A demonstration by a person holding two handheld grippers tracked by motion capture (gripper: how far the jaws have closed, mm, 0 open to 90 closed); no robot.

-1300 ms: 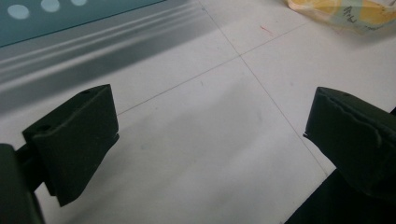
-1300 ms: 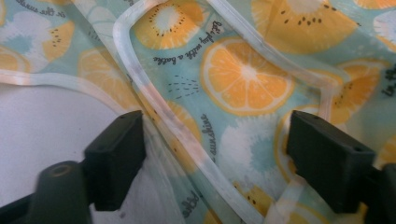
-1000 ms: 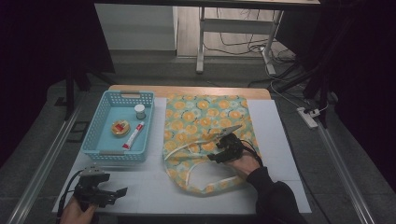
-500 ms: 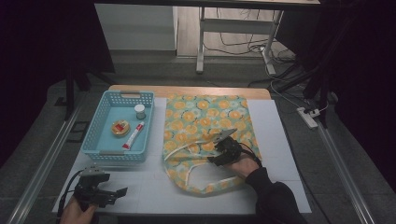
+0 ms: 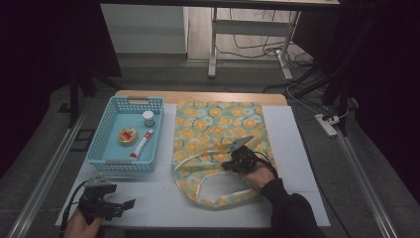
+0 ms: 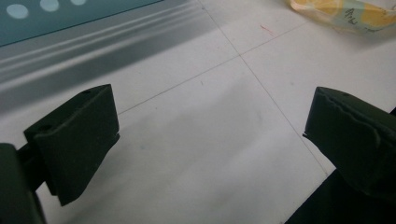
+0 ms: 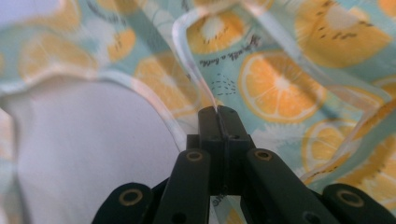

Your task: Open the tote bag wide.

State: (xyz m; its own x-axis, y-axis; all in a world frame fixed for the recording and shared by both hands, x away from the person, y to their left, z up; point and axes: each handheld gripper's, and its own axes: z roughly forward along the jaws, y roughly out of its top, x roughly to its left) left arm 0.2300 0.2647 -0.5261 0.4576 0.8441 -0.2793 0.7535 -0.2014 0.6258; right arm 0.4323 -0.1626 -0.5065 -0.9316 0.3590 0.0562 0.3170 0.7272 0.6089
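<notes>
White tabletop (image 5: 297, 148): right gripper (image 7: 218, 114) jaws just closed, pinching bag handle (image 7: 187, 65).

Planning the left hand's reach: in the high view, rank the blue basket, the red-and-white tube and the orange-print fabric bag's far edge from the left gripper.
1. blue plastic basket, just ahead
2. red-and-white tube, inside it
3. orange-print fabric bag, far edge, up right

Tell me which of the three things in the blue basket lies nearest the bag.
The red-and-white tube: it lies slanted at the basket's right side, closest to the orange-print bag. The round tin sits left of it, the white-capped jar behind.
</notes>
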